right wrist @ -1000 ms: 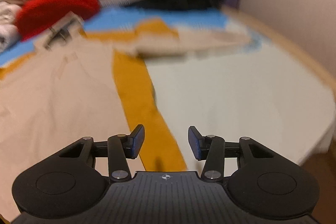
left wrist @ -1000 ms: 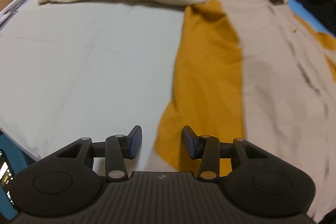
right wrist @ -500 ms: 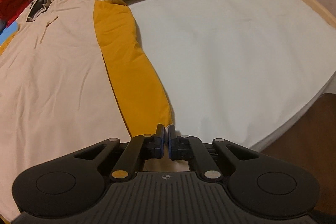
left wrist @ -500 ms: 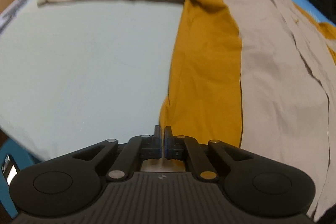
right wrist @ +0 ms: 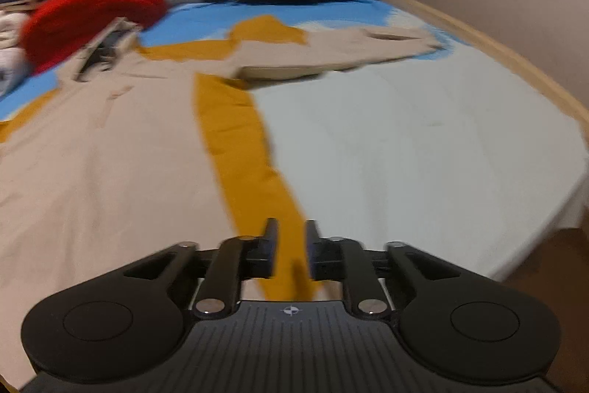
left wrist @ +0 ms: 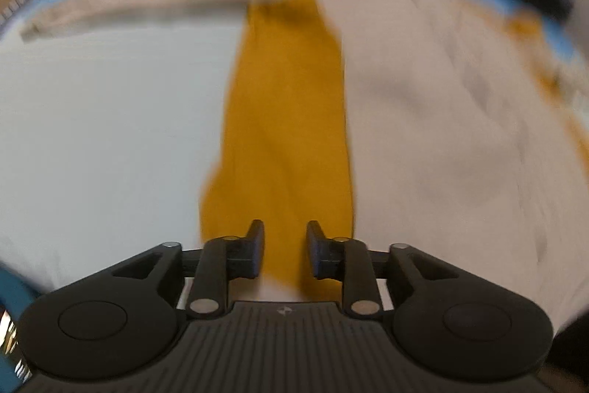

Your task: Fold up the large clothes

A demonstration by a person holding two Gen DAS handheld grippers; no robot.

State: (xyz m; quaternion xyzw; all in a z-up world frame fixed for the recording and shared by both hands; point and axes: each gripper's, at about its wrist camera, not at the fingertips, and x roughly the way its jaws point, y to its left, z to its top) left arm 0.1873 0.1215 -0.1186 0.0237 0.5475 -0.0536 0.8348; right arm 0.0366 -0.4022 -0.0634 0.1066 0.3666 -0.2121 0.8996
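Both grippers have just been opening again from a fully pinched state half a second back: the left gripper (left wrist: 282, 247) and the right gripper (right wrist: 291, 247) now stand with fingers narrowly parted, mustard cloth visible in each gap but no pad seen pressing on it, so nothing looks held. Both views have also shifted and gone blurred. The garment (right wrist: 110, 164), beige with a mustard side panel (left wrist: 287, 120), lies spread flat on the bed (right wrist: 423, 150), one sleeve (right wrist: 331, 58) stretched out sideways; each gripper sits at a bottom corner of the hem. Judgement: hem grasp not yet secured. Risks: fingers closing on the top layer only, or catching the sheet beneath; uneven lift between hands would skew the fold; the outstretched sleeve could drag and bunch.
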